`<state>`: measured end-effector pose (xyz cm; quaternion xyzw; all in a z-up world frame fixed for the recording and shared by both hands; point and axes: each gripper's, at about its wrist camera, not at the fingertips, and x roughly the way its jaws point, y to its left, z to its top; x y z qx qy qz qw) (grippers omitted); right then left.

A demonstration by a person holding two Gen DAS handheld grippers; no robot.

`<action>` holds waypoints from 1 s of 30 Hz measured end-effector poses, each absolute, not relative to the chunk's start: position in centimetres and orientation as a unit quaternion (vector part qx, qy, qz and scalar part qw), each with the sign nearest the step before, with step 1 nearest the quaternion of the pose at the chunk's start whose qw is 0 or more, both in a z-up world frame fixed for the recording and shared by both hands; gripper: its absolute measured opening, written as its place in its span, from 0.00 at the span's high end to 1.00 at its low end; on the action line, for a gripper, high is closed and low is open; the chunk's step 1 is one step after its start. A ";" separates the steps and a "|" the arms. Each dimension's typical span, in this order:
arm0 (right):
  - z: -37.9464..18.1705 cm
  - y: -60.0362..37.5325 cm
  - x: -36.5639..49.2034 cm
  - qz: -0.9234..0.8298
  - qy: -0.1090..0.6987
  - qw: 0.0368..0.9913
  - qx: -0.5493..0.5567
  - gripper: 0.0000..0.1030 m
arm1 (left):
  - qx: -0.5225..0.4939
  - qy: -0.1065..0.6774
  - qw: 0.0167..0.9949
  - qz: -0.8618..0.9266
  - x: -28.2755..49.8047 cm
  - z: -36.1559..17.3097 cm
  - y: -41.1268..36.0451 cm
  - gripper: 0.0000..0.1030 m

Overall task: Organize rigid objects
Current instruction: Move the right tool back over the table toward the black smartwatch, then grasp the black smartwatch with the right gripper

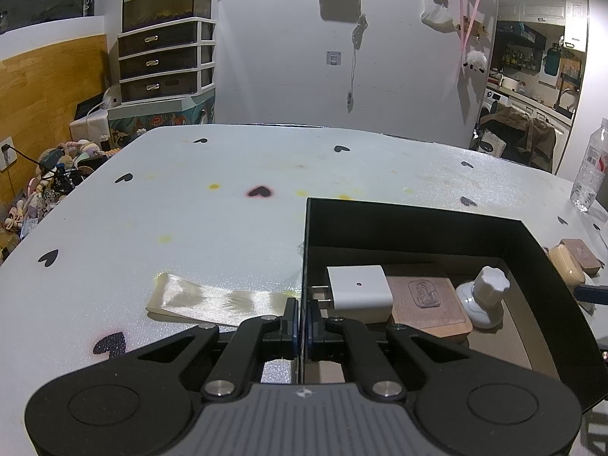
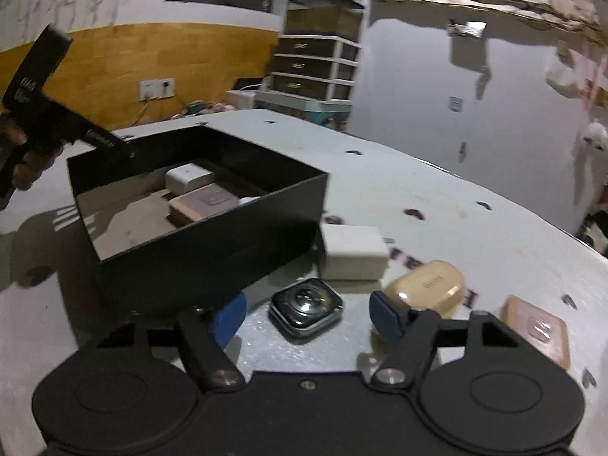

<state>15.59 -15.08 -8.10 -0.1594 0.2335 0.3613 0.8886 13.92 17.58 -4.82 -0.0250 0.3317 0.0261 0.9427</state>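
Observation:
A black open box point(image 1: 539, 250) point(image 2: 212, 243) stands on the white table. In it lie a white charger point(image 1: 359, 290) point(image 2: 188, 176), a brown wooden block point(image 1: 429, 304) point(image 2: 207, 203) and a white knobbed piece point(image 1: 484, 296). My left gripper point(image 1: 303, 328) is shut on the box's left wall. My right gripper point(image 2: 309, 317) is open around a dark smartwatch body point(image 2: 306, 307) lying on the table. Beside it are a white charger point(image 2: 353, 252), a beige earbud case point(image 2: 427, 285) point(image 1: 566, 266) and a brown block point(image 2: 537, 332) point(image 1: 581, 252).
A shiny cream ribbon point(image 1: 212, 300) lies left of the box. A clear water bottle point(image 1: 591, 167) stands at the table's right edge. The table point(image 1: 190, 209) has black heart marks. Drawers point(image 1: 163, 60) and clutter stand beyond the far left edge.

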 end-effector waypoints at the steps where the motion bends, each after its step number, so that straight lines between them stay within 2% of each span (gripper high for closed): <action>1: -8.2 -14.8 15.7 0.367 0.235 0.885 -0.165 0.29 | -0.025 0.332 0.943 0.026 13.9 -4.9 17.6 0.96; 7: -8.7 -14.0 18.2 0.396 0.254 0.865 -0.176 0.28 | -0.026 0.332 0.943 0.026 13.8 -4.9 17.7 0.96; 15: -8.6 -14.9 18.3 0.450 0.282 0.834 -0.150 0.36 | -0.027 0.332 0.943 0.025 13.9 -4.9 17.6 0.96; 19: -8.6 -15.5 16.8 0.461 0.287 0.826 -0.149 0.36 | -0.026 0.332 0.943 0.026 13.9 -4.9 17.6 0.96; 26: -8.3 -14.5 17.4 0.404 0.314 0.851 -0.115 0.38 | -0.025 0.333 0.942 0.027 14.0 -4.9 17.4 0.96; 30: -8.2 -13.9 18.0 0.369 0.325 0.866 -0.091 0.46 | -0.025 0.333 0.942 0.027 13.9 -4.9 17.4 0.96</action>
